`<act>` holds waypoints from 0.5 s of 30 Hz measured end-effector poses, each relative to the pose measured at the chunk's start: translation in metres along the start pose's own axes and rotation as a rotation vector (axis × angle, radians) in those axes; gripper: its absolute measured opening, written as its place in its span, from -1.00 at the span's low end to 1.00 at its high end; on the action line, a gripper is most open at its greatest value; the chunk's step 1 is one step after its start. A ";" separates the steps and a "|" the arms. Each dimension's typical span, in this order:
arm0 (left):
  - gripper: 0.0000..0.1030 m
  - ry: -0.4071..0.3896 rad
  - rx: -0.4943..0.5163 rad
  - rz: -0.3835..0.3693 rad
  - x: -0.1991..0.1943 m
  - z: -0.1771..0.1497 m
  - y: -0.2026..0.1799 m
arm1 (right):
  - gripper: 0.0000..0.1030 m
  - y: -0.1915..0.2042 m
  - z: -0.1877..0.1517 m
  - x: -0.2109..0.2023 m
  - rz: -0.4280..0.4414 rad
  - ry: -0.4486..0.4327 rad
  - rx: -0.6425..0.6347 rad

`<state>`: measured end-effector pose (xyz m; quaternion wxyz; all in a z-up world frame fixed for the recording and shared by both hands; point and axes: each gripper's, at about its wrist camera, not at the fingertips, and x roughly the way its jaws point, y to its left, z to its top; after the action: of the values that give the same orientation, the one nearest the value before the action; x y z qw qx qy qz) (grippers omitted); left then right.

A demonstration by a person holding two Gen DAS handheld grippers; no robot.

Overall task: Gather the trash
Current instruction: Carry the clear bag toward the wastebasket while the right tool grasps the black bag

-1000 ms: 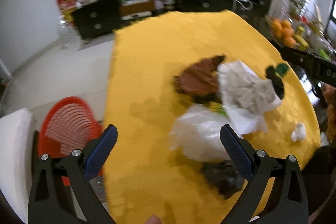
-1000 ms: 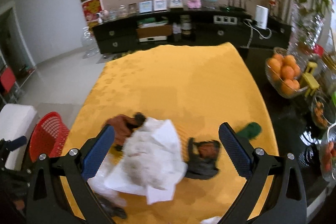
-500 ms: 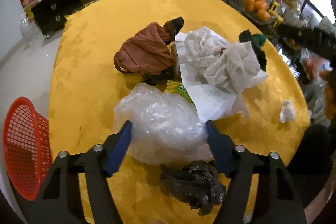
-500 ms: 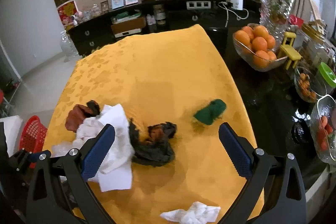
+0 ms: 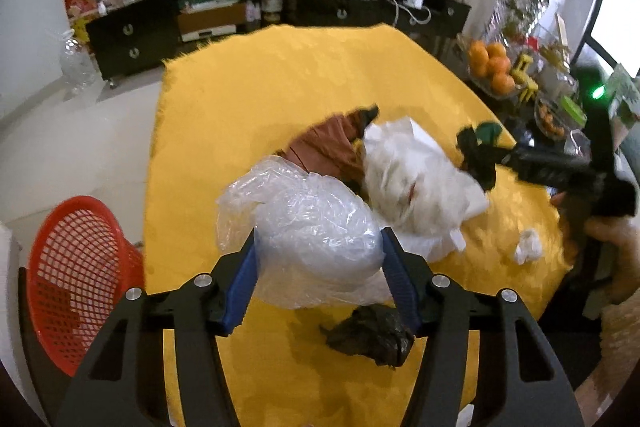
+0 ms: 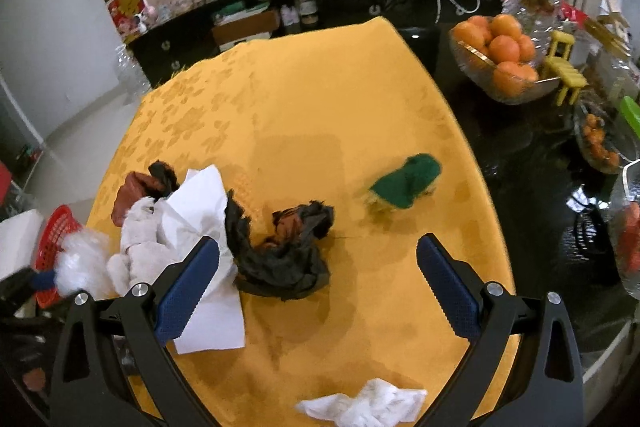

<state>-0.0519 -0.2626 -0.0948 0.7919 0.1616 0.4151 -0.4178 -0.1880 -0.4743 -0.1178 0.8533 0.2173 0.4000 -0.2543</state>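
My left gripper (image 5: 318,267) is shut on a crumpled clear plastic bag (image 5: 308,223) and holds it above the yellow table (image 5: 280,91). A red mesh basket (image 5: 76,275) stands on the floor at the left. Behind the bag lie a brown bag (image 5: 324,147), a white paper heap (image 5: 416,179) and a black bag (image 5: 372,335). My right gripper (image 6: 318,283) is open and empty, just in front of a black and brown wad (image 6: 284,247). A green wrapper (image 6: 406,181) and a white tissue (image 6: 364,405) lie nearby.
A glass bowl of oranges (image 6: 504,63) and small dishes (image 6: 600,143) stand on the dark counter at the right. A black sideboard (image 5: 240,15) with frames lines the far wall. The red basket also shows in the right wrist view (image 6: 56,239).
My left gripper closed on the clear plastic bag and lifted it off the table. My right gripper moved down and left toward the black wad, still open.
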 end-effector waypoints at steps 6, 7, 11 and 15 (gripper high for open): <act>0.09 -0.055 -0.012 0.012 -0.023 0.011 0.004 | 0.56 0.014 0.004 0.030 0.020 0.043 -0.050; 0.09 -0.062 -0.013 0.018 -0.025 0.010 0.006 | 0.49 0.016 0.004 0.038 0.026 0.066 -0.054; 0.09 -0.091 -0.027 0.064 -0.036 0.013 0.014 | 0.02 0.012 0.000 0.054 0.075 0.126 -0.013; 0.09 -0.111 -0.056 0.106 -0.044 0.012 0.027 | -0.22 0.009 -0.001 0.046 0.081 0.108 -0.007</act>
<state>-0.0376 -0.2313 -0.0552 0.8390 0.1375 0.3728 -0.3718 -0.1572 -0.4787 -0.1534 0.8408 0.2438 0.4373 -0.2059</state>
